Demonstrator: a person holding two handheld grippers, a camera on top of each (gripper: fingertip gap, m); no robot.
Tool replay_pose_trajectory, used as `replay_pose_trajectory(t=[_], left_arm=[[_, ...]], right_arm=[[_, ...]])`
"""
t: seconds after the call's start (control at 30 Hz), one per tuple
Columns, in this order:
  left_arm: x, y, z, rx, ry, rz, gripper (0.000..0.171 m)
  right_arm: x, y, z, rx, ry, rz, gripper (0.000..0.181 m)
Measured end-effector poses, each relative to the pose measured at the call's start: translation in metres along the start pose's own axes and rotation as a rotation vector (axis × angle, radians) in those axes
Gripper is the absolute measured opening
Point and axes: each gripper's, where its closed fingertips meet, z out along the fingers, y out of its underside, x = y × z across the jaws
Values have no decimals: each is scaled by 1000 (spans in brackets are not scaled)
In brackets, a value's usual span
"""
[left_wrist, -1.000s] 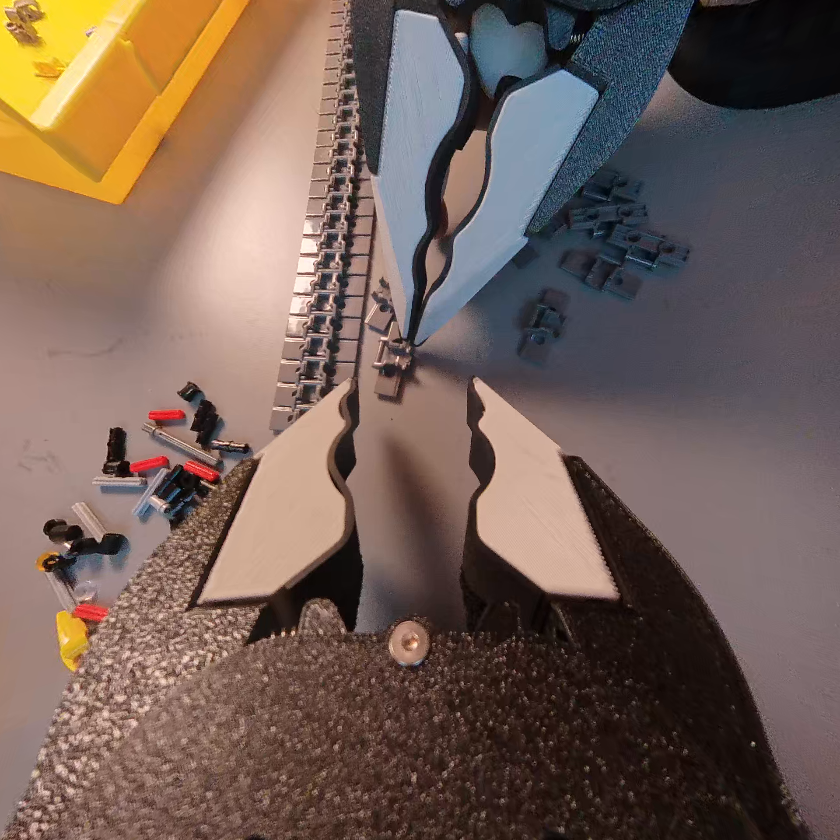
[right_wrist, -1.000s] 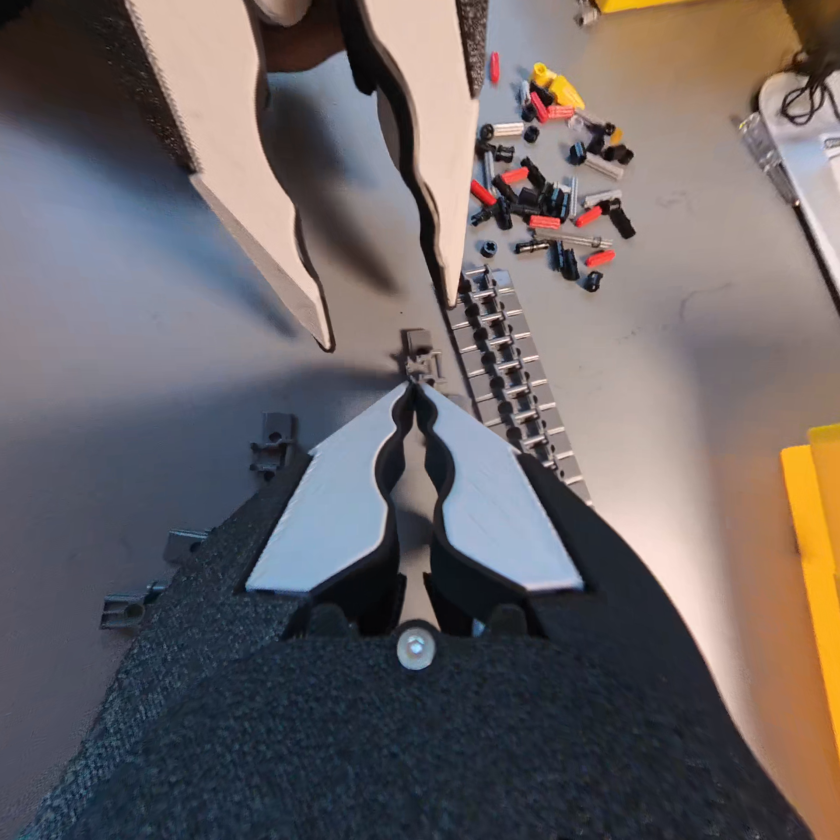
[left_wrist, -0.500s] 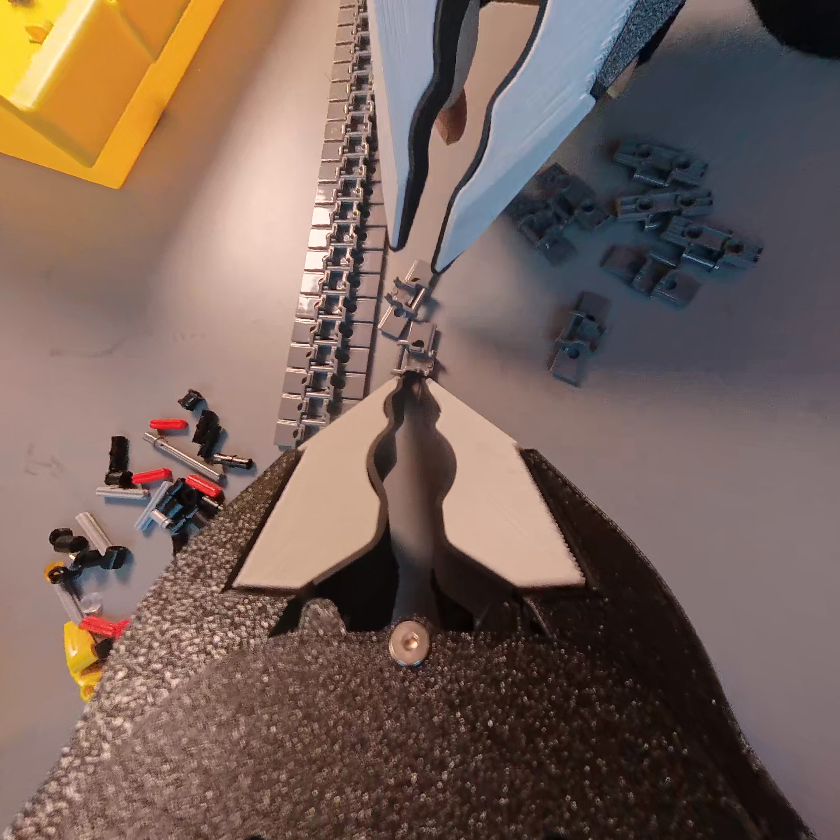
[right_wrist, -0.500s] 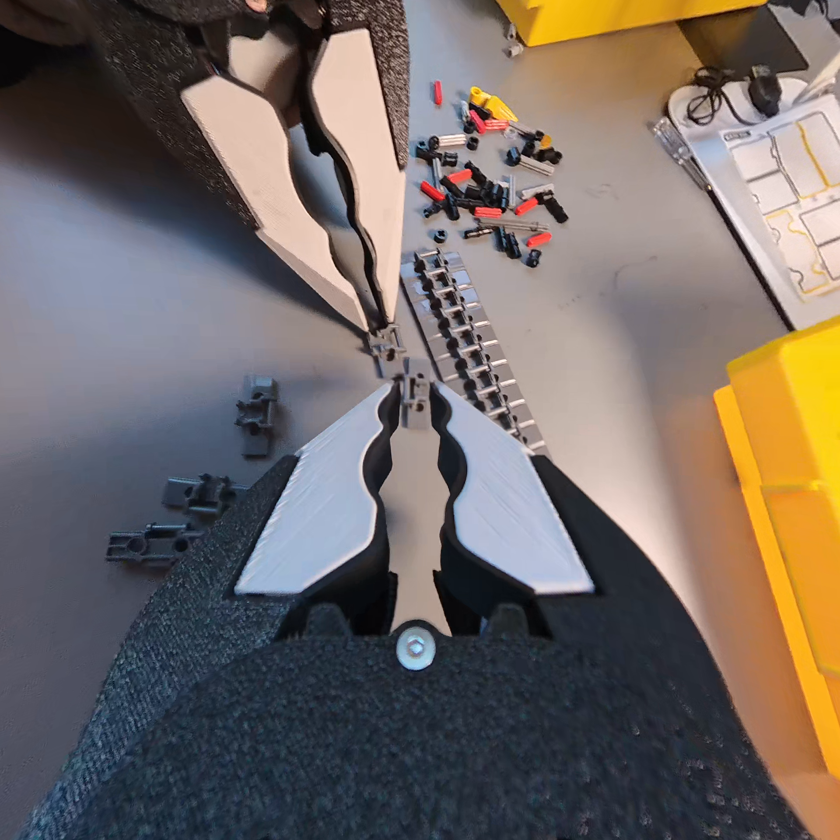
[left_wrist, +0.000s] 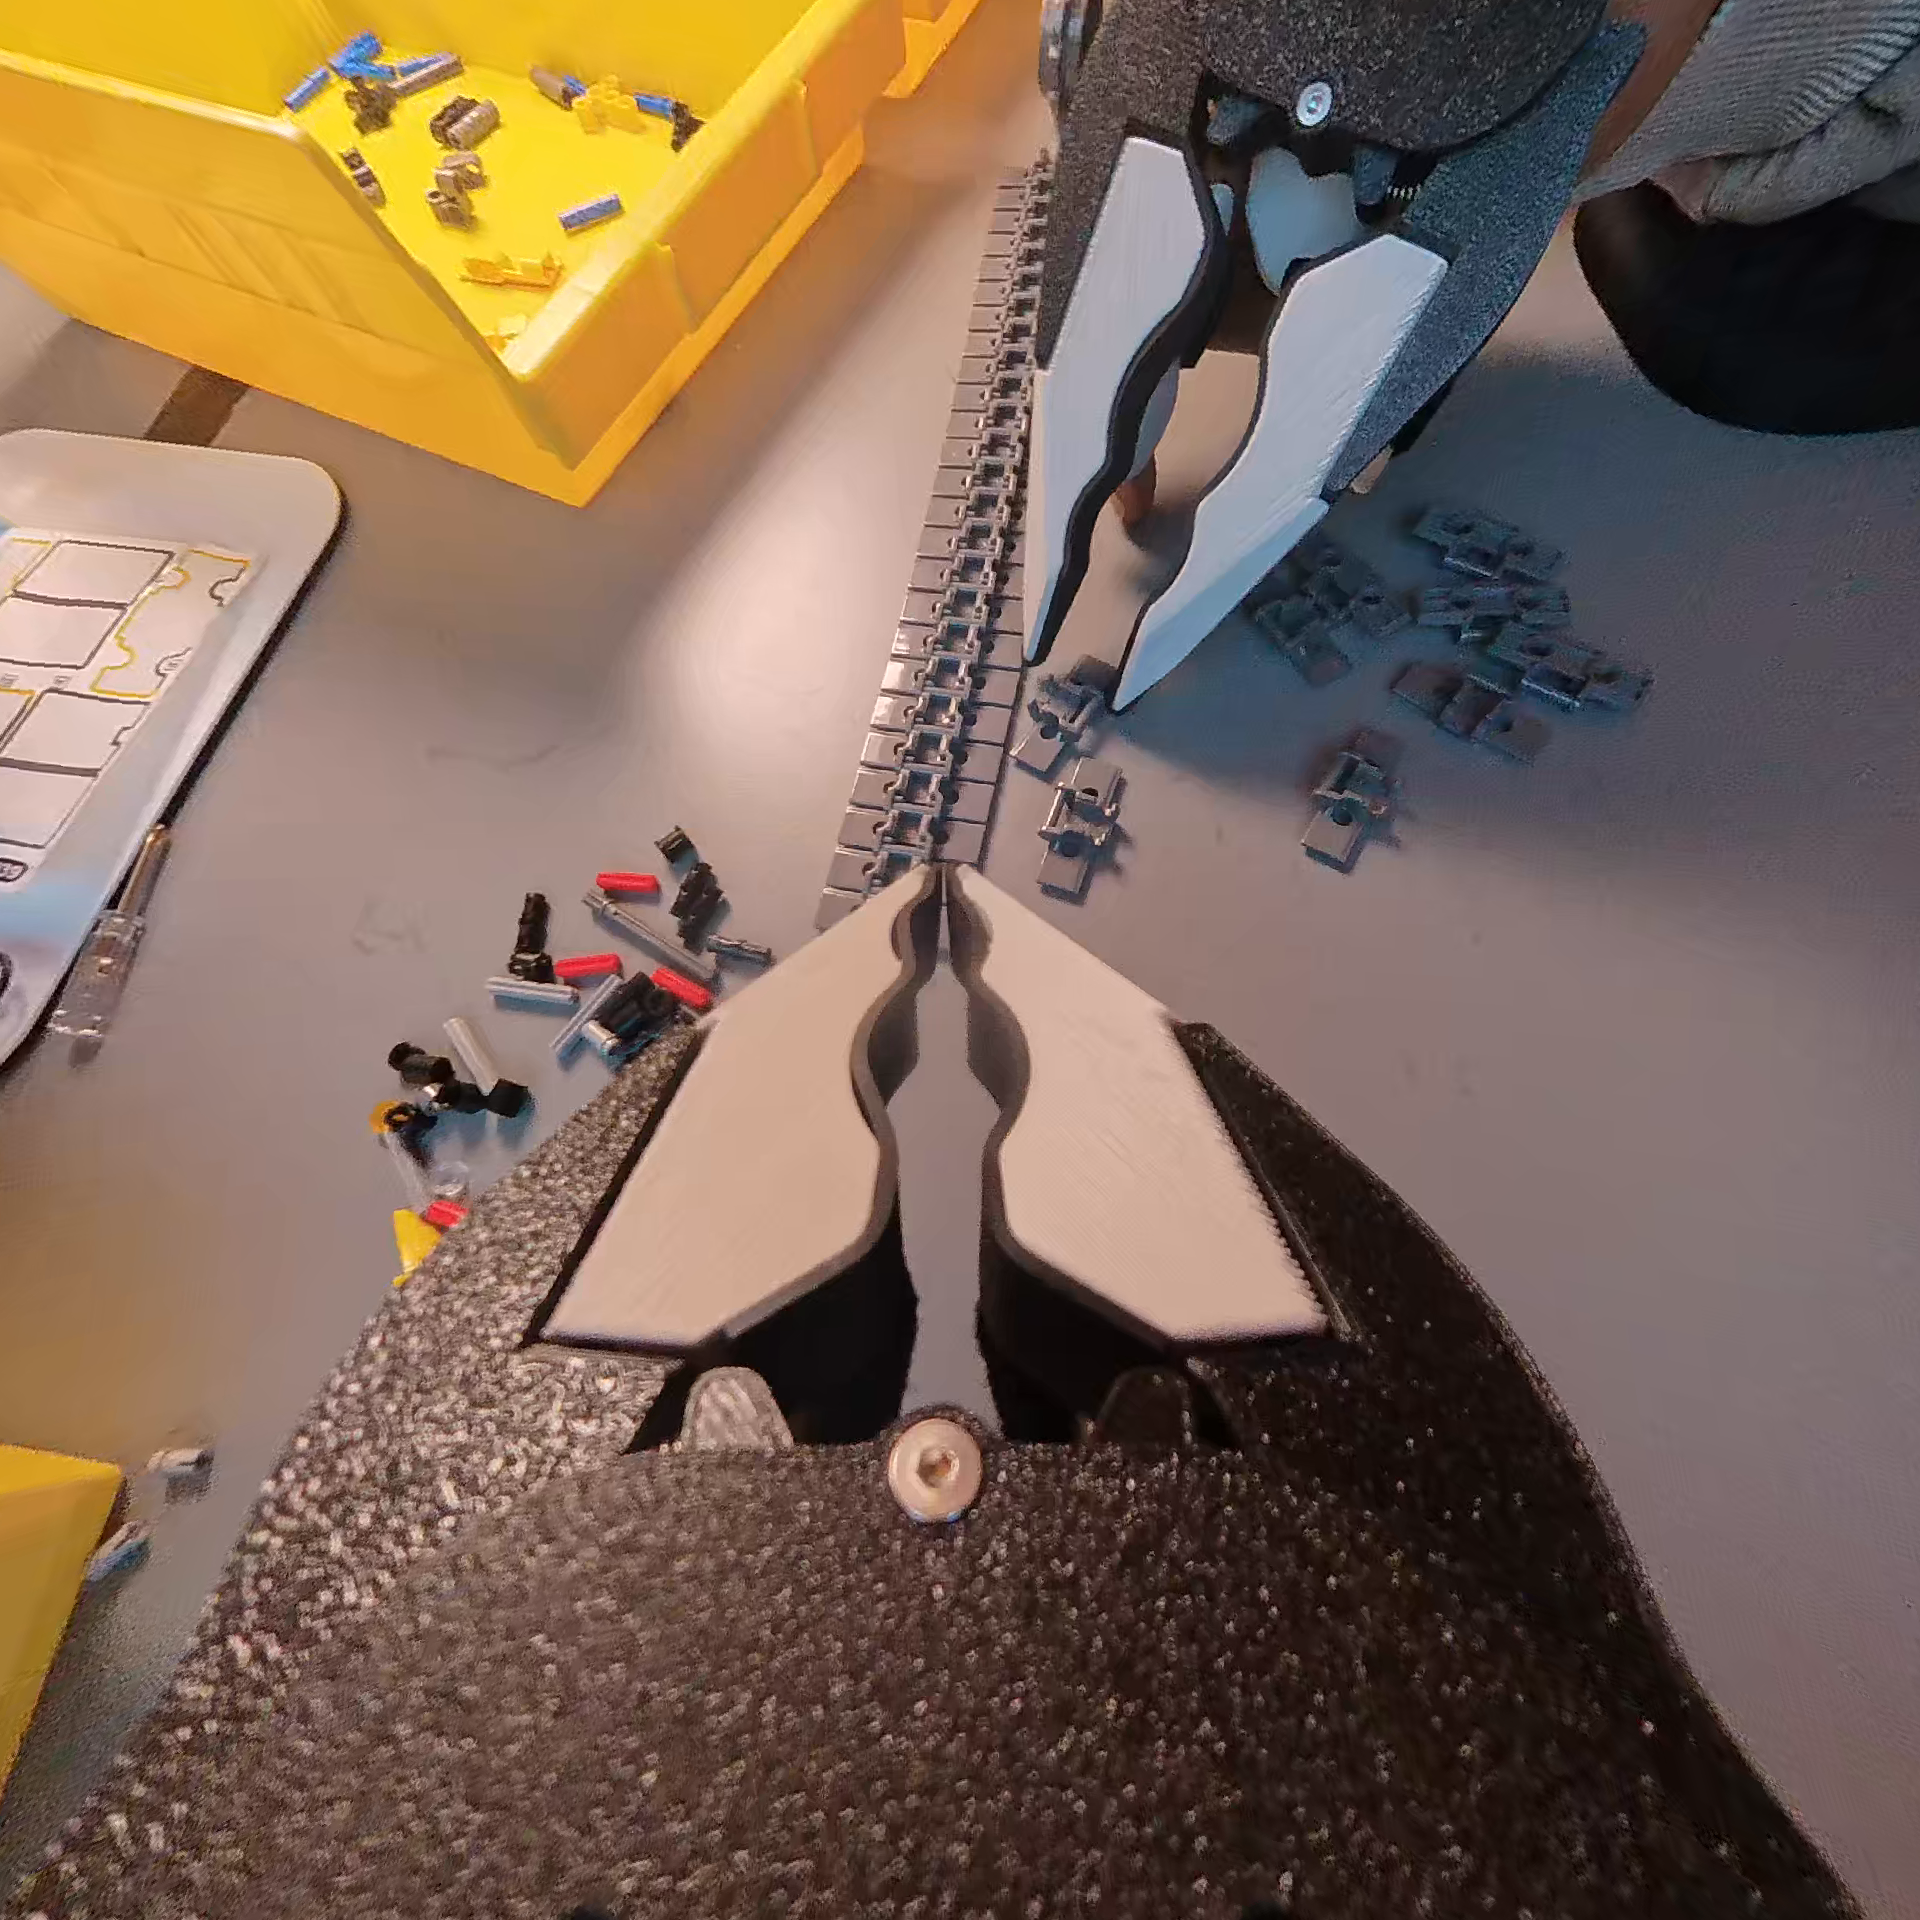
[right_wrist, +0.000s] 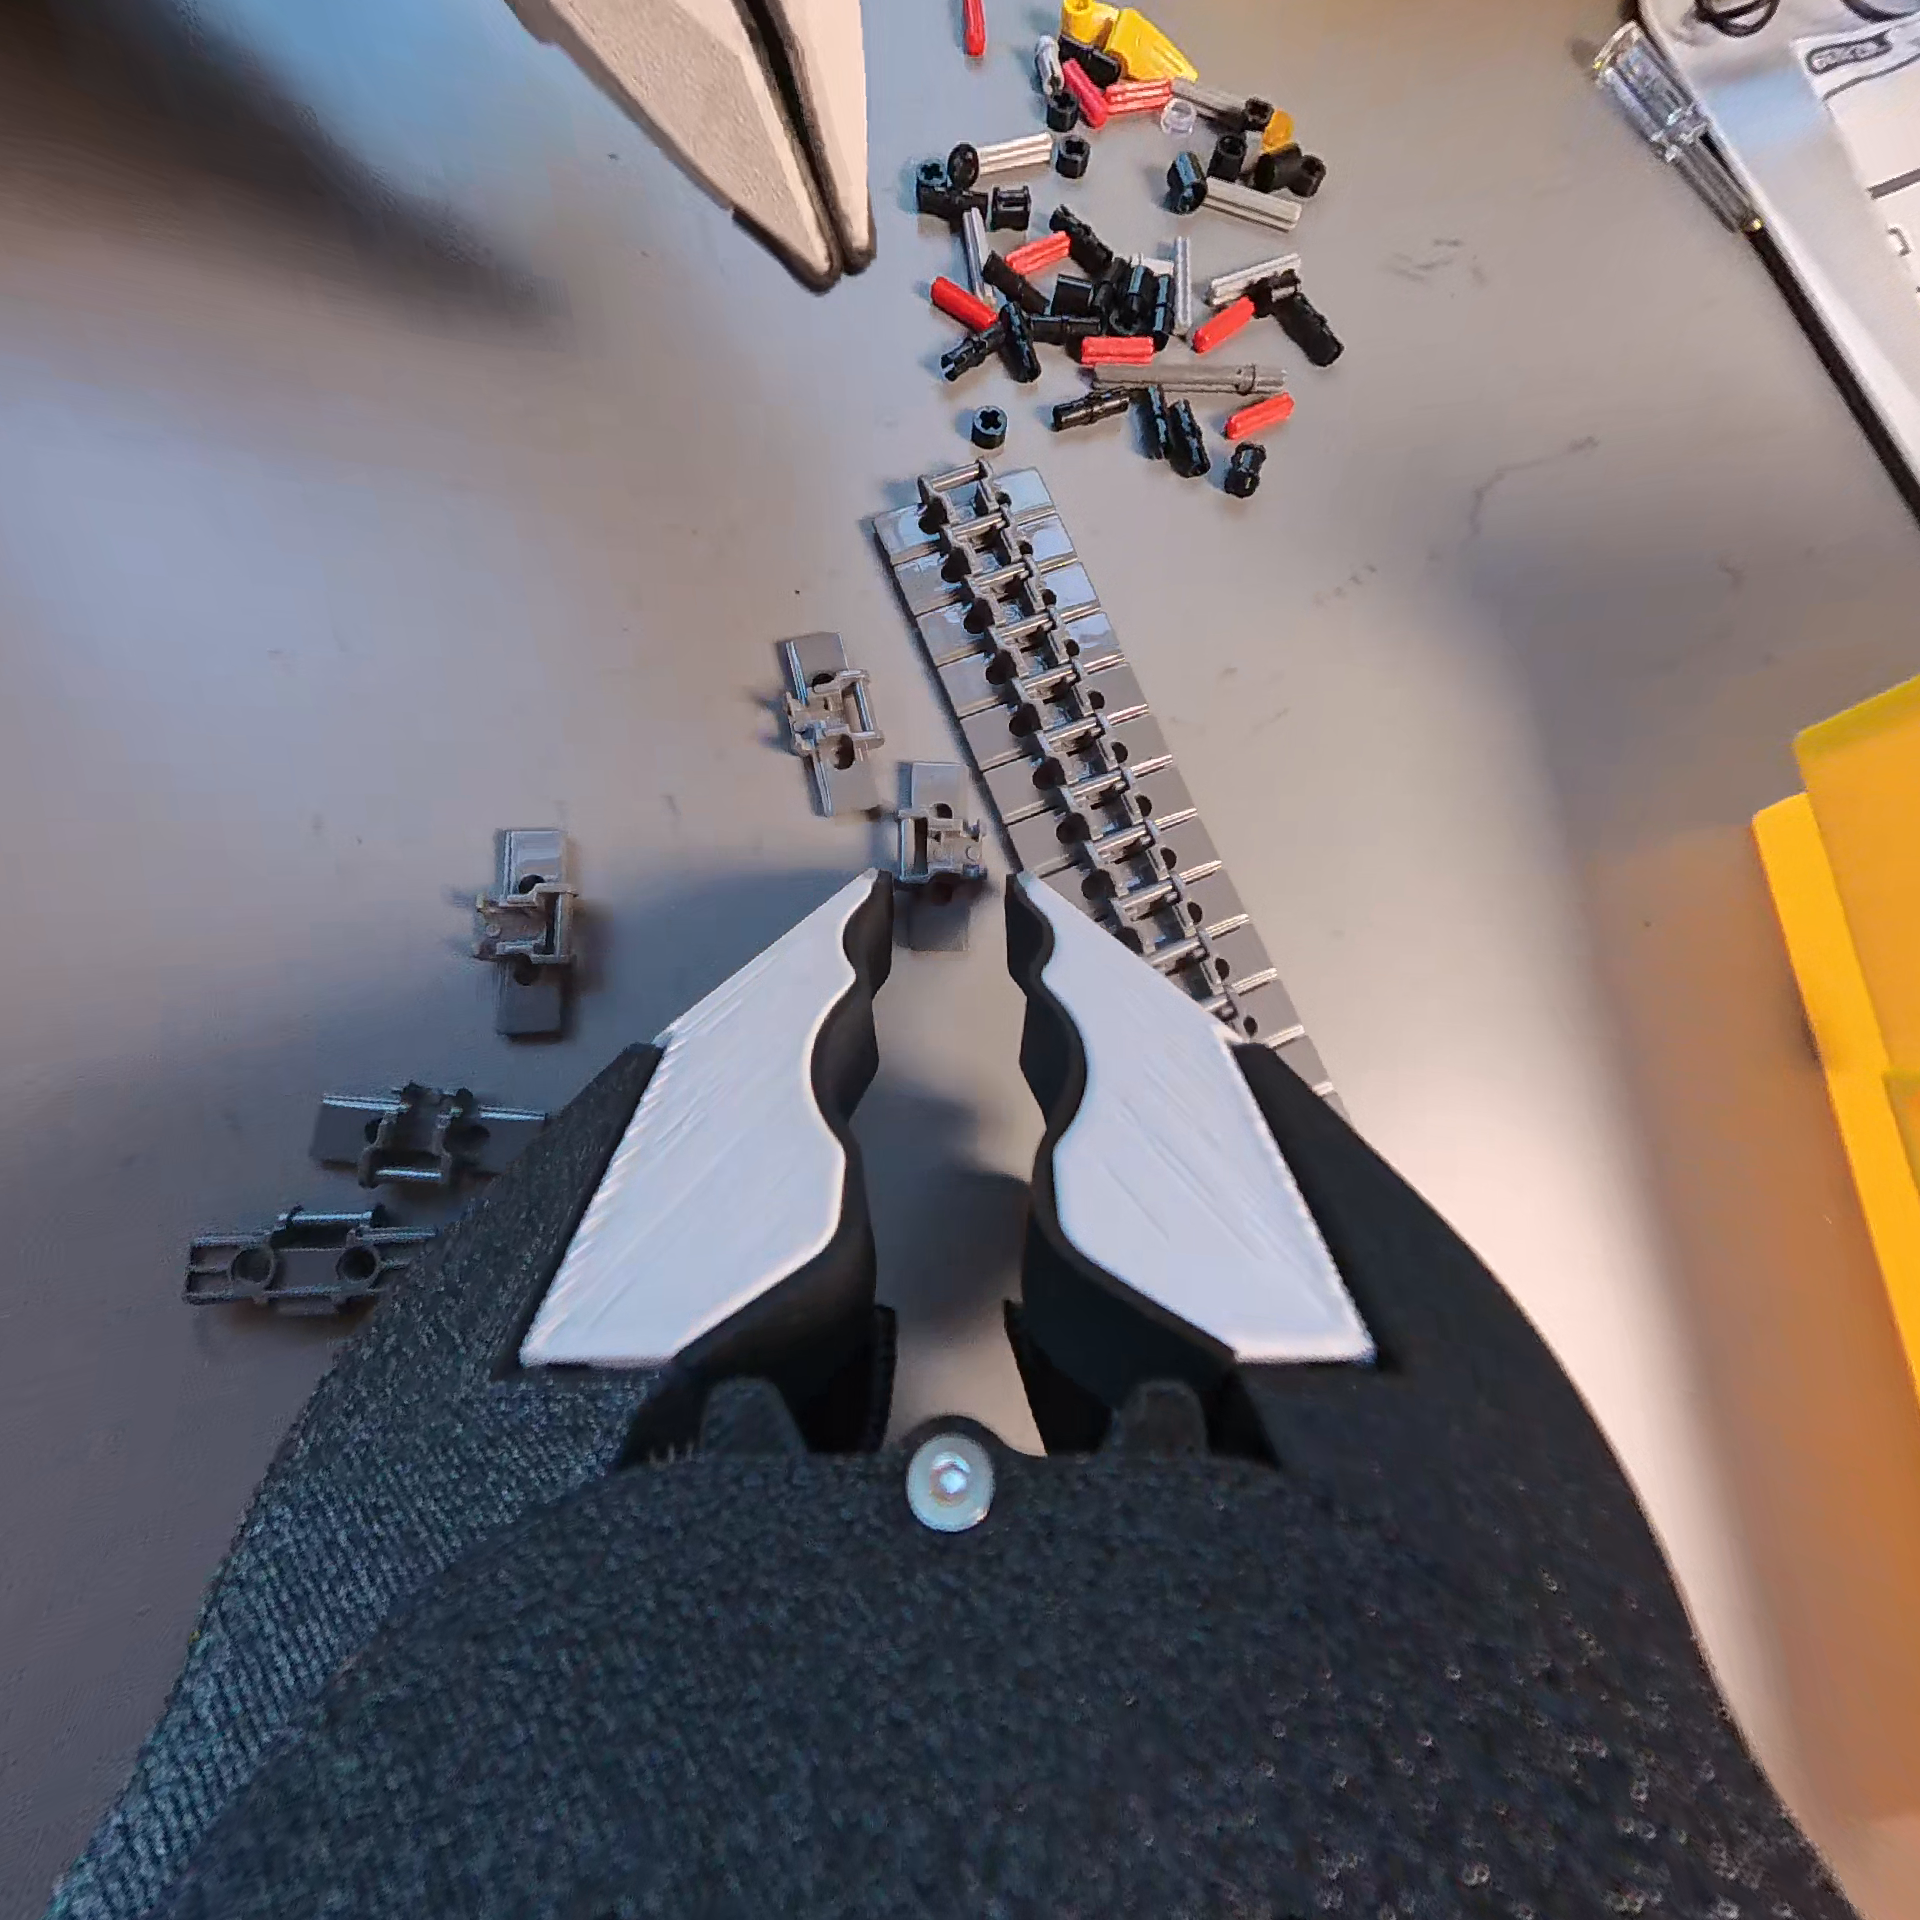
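Observation:
A long grey tread chain (left_wrist: 966, 644) lies on the grey table; it also shows in the right wrist view (right_wrist: 1081, 748). Two loose grey links lie apart beside its near end: one (left_wrist: 1065, 707) (right_wrist: 938, 831) and another (left_wrist: 1081, 826) (right_wrist: 831, 722). My left gripper (left_wrist: 940, 883) is shut and empty, its tips just above the chain's end; it shows at the top of the right wrist view (right_wrist: 842, 265). My right gripper (right_wrist: 945, 883) is open a little, with the nearer link just ahead of its tips; it shows in the left wrist view (left_wrist: 1081, 675).
A heap of small black, red and grey pins (left_wrist: 623, 966) (right_wrist: 1132, 301) lies by the chain's end. More loose links (left_wrist: 1496, 634) (right_wrist: 530, 925) lie to the side. Yellow bins (left_wrist: 582, 343) (right_wrist: 1860, 935) and a printed sheet (left_wrist: 125, 623) flank the area. A sleeve (left_wrist: 1766, 125) shows behind. The tips of one gripper are about 9 centimetres away from the tips of the other.
Half a second ago each gripper pinched a link, tip to tip. Now both links lie loose on the table, the left gripper has drawn back shut, and the right has opened.

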Motion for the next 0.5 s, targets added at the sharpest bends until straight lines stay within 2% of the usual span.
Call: replay_pose_trajectory(t=[0.1, 0.2, 0.37, 0.43, 0.5], left_arm=[[9, 2, 11, -10, 45, -9, 22], [21, 5, 28, -46, 96, -1, 31], [33, 16, 54, -140, 145, 34, 32], [35, 15, 55, -146, 168, 30, 18], [35, 15, 55, -159, 171, 40, 17]], right_arm=[[-2, -1, 3, -26, -2, -14, 19], [-2, -1, 4, -36, -14, 6, 18], [-3, -1, 4, -44, -17, 6, 16], [-3, 0, 4, -46, -18, 8, 16], [-3, 0, 4, -44, -19, 7, 16]])
